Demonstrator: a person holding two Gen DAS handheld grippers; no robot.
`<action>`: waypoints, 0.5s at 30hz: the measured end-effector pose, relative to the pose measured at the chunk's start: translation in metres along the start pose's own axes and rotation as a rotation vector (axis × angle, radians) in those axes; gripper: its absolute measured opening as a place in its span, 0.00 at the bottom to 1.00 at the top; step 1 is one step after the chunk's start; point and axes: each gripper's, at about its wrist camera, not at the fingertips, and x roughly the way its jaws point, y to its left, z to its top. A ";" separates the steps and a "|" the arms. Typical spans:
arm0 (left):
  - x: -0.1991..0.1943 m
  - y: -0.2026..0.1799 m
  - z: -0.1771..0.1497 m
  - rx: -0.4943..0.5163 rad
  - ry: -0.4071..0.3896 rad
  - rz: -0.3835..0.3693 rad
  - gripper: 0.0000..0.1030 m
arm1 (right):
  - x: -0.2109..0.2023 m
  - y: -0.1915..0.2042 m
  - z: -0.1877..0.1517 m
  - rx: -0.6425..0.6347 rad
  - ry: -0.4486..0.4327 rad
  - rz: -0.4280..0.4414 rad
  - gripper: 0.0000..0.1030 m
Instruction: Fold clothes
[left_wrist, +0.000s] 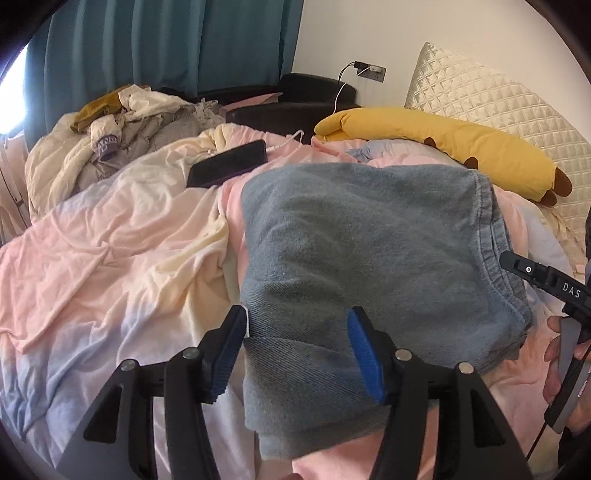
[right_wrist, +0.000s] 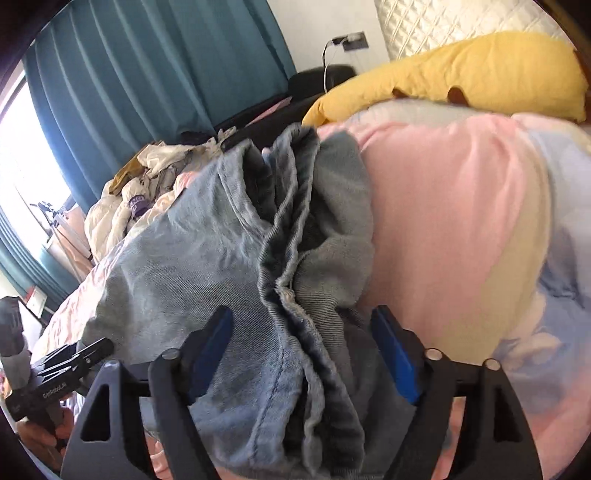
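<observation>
In the left wrist view, the left gripper (left_wrist: 295, 354) is standing wide open over the near edge of the folded denim garment (left_wrist: 362, 240). The cloth is lying between its two blue pads, but the pads are not pressing it, so it is holding nothing. The garment is resting as a thick rectangle on the pastel duvet (left_wrist: 110, 240), in the centre of the view. A black phone (left_wrist: 229, 162) is lying at 11 o'clock from the garment, and the yellow banana pillow (left_wrist: 443, 144) at 1 o'clock. The right gripper (left_wrist: 546, 284) is showing at 3 o'clock.

In the right wrist view, the right gripper (right_wrist: 301, 358) is also wide open. The bunched waistband (right_wrist: 288, 236) is passing between its pads, and they seem not to be squeezing it. The left gripper (right_wrist: 74, 354) is showing at 8 o'clock.

I am judging that a fold is just being laid down and both tools are letting go. The next move probably calls for lifting both grippers clear without dragging the layers, then smoothing the bundle or taking a new piece from the clothes pile (left_wrist: 122, 125) at 10 o'clock.
</observation>
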 end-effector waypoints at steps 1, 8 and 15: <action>-0.011 -0.002 0.001 0.007 -0.012 -0.001 0.57 | -0.009 0.003 0.001 -0.009 -0.008 -0.007 0.76; -0.087 -0.002 0.006 0.003 -0.112 0.020 0.57 | -0.068 0.033 0.001 -0.076 -0.083 -0.015 0.78; -0.157 0.001 -0.005 -0.005 -0.173 0.050 0.57 | -0.120 0.076 -0.004 -0.105 -0.146 0.028 0.78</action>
